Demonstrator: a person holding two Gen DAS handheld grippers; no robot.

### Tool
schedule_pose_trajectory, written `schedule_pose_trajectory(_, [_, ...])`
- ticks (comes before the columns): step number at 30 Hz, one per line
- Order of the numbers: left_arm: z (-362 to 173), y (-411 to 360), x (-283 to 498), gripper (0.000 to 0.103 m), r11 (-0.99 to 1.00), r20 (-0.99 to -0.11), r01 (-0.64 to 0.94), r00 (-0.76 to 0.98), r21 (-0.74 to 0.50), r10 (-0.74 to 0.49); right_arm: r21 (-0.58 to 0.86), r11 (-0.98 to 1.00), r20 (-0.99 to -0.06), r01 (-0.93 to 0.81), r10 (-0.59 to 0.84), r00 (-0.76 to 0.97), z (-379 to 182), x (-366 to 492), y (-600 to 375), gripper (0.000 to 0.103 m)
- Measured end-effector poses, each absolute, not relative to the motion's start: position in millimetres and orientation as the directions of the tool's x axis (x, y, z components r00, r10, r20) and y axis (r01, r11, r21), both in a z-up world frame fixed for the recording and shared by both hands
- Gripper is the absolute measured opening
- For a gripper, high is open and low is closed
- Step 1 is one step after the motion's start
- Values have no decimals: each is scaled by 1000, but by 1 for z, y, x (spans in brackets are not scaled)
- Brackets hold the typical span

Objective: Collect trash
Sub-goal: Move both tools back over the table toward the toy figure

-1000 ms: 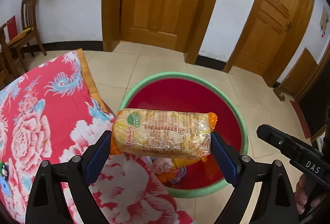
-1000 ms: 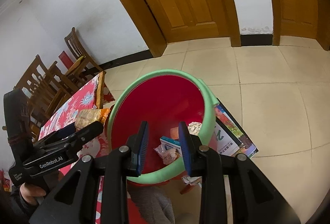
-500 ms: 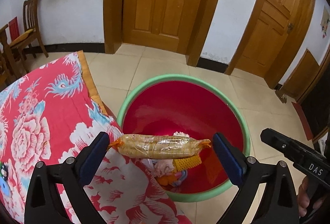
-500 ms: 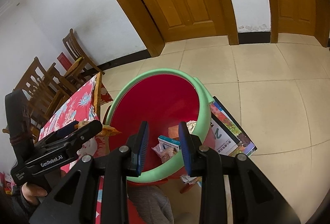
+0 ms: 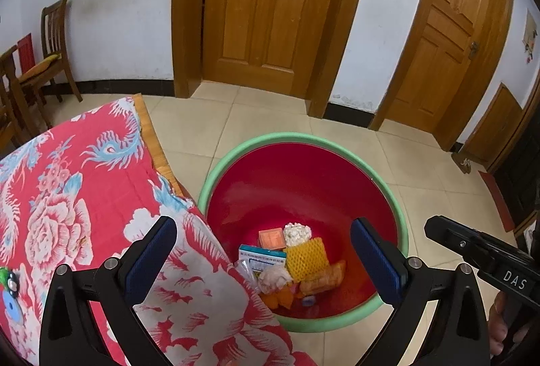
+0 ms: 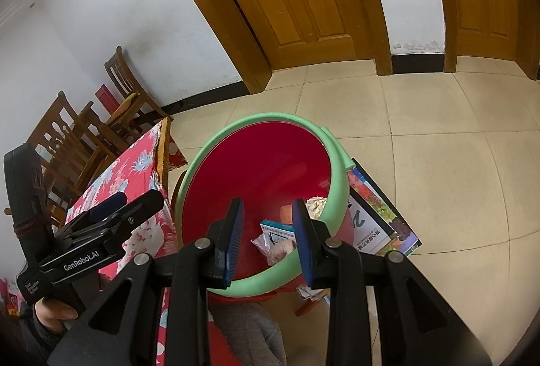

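A red bin with a green rim [image 5: 303, 138] stands on the floor beside the table. My left gripper [image 5: 263, 224] hangs open over its near edge, with nothing between the blue pads [image 5: 152, 251]. Down in the bin the yellow-orange food packet [image 5: 322, 278] lies among other trash: a yellow foam net [image 5: 305, 253], a blue-and-white box [image 5: 261, 258] and a crumpled wrapper [image 5: 273, 276]. My right gripper [image 6: 267, 204] hovers over the same bin [image 6: 270, 118], its jaws narrowly apart and empty. Each view shows the other gripper at its edge.
The table with the red floral cloth [image 5: 67, 180] lies to the left of the bin. Printed booklets [image 6: 374, 217] stick out from under the bin on the right. Wooden chairs [image 6: 125, 89] stand at the far left, with two wooden doors [image 5: 270, 11] and tiled floor beyond.
The left jaws spread and let go of the food packet, which tipped, fell and now lies in the bin. The right gripper has not moved.
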State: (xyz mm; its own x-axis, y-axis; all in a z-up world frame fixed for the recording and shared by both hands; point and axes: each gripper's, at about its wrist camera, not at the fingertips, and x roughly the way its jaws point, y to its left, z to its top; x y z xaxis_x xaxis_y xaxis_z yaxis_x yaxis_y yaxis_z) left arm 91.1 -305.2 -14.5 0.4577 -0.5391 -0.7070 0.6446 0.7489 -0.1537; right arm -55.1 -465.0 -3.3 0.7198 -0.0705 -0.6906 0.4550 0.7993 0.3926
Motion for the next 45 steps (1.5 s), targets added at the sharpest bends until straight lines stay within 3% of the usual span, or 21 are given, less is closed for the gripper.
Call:
schedule_pose_trajectory(19, [12,-239,86,102,823,-679,549,550,-146,-487,378,846,-676,375,-25,737,13,-40,-423,39])
schedule_pose_trajectory(28, [12,-185,94,102,900,-692,421,617,-112,-375,374,873,-674,312,25,738,15,-23,-389,46])
schedule_pose_trajectory(45, [-9,-79,125,102,976,-730,191,651,-107,-208,362,906,-689,220,101,718,13,7,-334,47])
